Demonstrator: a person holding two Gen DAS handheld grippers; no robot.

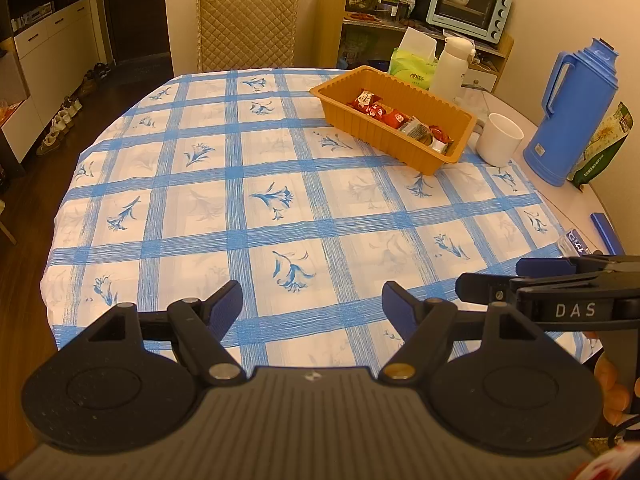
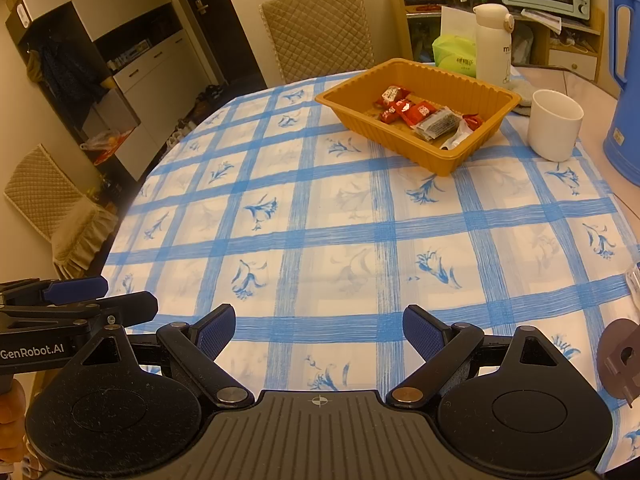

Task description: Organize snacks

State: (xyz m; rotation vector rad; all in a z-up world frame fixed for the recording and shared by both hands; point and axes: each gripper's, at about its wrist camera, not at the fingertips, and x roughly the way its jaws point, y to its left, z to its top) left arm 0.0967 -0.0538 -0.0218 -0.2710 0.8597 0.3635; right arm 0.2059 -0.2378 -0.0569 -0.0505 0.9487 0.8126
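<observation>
An orange plastic tray stands at the far right of the blue-checked tablecloth. Several wrapped snacks lie inside it, mostly red packets with a dark one beside them. My left gripper hovers open over the near edge of the cloth with nothing between its fingers. My right gripper is open too and holds nothing. Each gripper shows at the edge of the other's view, side by side: the right one, the left one.
A white cup stands right of the tray, then a blue thermos jug. A white bottle and a green tissue pack sit behind the tray. A padded chair stands at the table's far side.
</observation>
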